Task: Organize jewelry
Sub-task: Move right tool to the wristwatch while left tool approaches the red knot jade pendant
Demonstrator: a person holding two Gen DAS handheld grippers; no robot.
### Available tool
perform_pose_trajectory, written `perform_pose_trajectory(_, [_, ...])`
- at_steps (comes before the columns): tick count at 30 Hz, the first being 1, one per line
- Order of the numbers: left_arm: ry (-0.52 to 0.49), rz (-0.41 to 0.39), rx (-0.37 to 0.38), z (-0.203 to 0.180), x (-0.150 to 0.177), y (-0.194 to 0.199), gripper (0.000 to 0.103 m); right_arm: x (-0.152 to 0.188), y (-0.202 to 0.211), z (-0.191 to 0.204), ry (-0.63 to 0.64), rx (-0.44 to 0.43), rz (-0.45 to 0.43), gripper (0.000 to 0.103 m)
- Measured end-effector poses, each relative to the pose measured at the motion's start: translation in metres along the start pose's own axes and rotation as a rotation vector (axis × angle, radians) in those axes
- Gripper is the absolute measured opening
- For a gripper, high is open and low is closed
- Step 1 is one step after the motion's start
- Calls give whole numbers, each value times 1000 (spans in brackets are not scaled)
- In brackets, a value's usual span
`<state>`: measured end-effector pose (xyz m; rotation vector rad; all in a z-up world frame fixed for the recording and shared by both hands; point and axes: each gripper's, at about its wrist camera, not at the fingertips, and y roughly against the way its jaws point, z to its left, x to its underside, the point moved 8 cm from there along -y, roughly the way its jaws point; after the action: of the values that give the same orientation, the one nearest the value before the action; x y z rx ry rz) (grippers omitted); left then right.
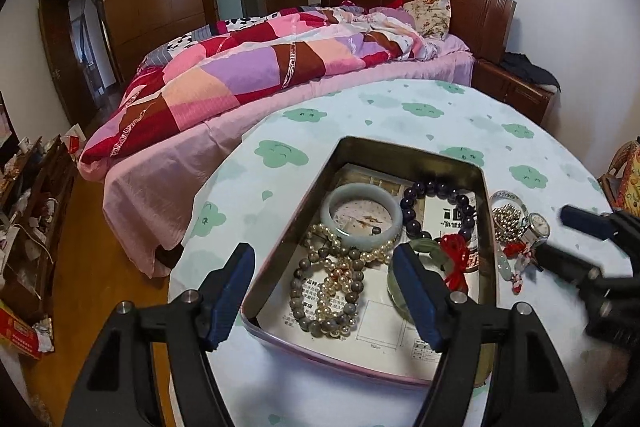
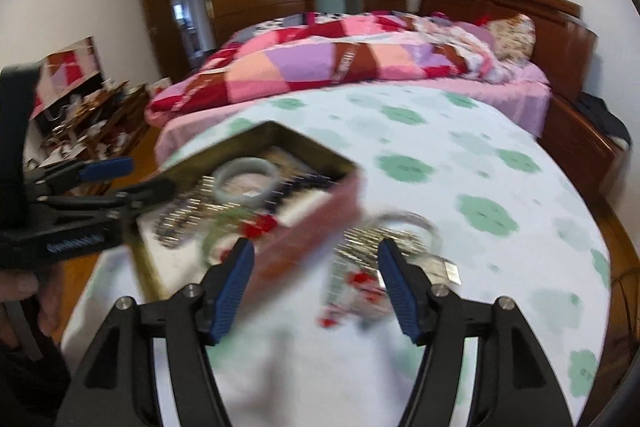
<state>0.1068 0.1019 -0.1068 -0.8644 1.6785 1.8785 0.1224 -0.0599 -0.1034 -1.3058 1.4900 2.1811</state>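
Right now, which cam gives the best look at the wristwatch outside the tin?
Left wrist view: the wristwatch is sharp there, lying on the tablecloth just right of the tin, dial and case readable. In the right wrist view it is closer but motion-blurred, partly behind a fingertip.

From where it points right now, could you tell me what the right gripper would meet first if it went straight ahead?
Probably the loose heap of silver beads and wristwatch lying on the cloud-print tablecloth, just outside the rectangular metal tin. The right gripper has open jaws; blur makes depth uncertain.
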Motion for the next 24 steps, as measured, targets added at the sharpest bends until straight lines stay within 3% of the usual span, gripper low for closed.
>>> perform_pose_trajectory(5, [4, 8, -21, -2, 4, -4, 72, 17, -1, -52, -97, 101, 46, 67])
perform_pose_trajectory(8, [3, 17, -26, -4, 6, -6, 72, 22, -7, -68, -113, 119, 80, 67])
perform_pose_trajectory(18, [-7, 23, -17, -13, 9, -7, 72, 19, -29, -70, -55, 134, 152, 67])
perform_pose_trajectory(24, [-4, 16, -15, -14, 8, -5, 72, 28, -43, -66, -53, 73, 204, 62])
